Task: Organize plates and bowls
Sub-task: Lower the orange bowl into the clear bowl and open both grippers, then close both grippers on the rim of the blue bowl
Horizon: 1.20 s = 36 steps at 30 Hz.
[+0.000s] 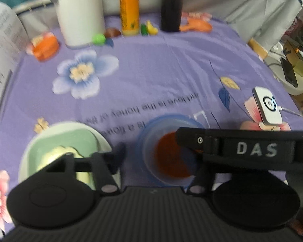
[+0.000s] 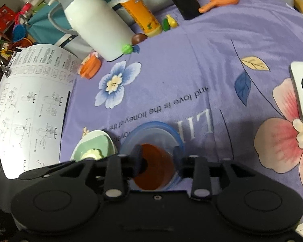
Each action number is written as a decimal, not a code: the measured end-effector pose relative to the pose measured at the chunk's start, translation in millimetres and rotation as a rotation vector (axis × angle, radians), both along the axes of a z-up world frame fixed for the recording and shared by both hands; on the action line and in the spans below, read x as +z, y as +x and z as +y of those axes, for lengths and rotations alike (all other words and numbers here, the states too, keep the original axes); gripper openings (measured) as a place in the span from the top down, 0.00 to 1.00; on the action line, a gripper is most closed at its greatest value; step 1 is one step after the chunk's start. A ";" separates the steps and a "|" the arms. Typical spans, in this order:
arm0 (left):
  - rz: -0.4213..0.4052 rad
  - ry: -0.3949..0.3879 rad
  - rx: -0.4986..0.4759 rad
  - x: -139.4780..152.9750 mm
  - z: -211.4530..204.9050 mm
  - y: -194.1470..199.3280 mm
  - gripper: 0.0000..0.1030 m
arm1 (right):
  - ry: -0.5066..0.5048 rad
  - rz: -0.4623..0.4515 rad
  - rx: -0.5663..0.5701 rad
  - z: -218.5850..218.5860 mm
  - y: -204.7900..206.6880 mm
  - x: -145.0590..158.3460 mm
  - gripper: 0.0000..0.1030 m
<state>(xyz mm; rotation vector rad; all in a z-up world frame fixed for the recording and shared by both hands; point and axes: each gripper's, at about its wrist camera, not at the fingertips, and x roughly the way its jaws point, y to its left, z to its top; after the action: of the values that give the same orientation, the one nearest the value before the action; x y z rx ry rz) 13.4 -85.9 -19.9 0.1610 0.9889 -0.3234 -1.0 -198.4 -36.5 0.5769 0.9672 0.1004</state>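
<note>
jaws of the right gripper (image 2: 156,158) are seen apart, straddling the blue bowl (image 2: 151,155) at lower centre, unclamped; left gripper (image 1: 157,155) jaws apart; green plate (image 2: 94,147) lies just left.

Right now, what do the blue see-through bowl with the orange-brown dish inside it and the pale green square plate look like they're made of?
Blue see-through bowl: probably plastic, since the purple cloth shows through its tinted wall. Orange-brown dish inside it: opaque, matte, likely plastic; too blurred to be sure. Pale green square plate: smooth, uniform colour, plastic or melamine by its look, though glazed ceramic isn't ruled out.
</note>
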 end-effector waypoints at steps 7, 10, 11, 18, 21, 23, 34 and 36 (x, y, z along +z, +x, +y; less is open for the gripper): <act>-0.086 -0.032 0.024 18.9 22.6 -7.0 0.08 | -0.017 -0.048 -0.026 -1.8 -4.8 17.7 0.11; -0.055 -0.054 0.051 13.8 34.4 -5.6 0.07 | -0.021 -0.047 -0.046 -4.5 -8.1 18.4 0.00; -0.043 -0.060 0.061 11.0 38.2 -5.2 0.07 | -0.019 -0.045 -0.049 -5.4 -9.0 16.9 0.00; -0.001 -0.078 0.080 -3.8 49.6 -4.4 0.07 | -0.027 0.002 -0.102 -15.1 -18.5 2.9 0.00; 0.004 -0.078 0.072 -6.9 47.0 -4.2 0.07 | -0.039 0.015 -0.124 -18.0 -21.4 -0.8 0.00; 0.012 -0.081 0.066 -10.0 44.6 -2.5 0.07 | -0.049 0.024 -0.131 -18.0 -21.4 -2.9 0.00; 0.051 -0.097 0.015 -21.8 32.9 1.8 0.12 | -0.065 0.069 -0.127 -13.1 -14.9 -16.6 0.13; 0.062 -0.107 0.013 -23.2 31.8 3.8 0.17 | -0.063 0.075 -0.119 -11.9 -12.3 -18.4 0.15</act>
<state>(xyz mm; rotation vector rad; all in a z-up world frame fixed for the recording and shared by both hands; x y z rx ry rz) 17.2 -54.0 -43.1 0.0475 1.0312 -0.3708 -13.3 -210.2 -54.9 0.5815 1.0027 -0.0578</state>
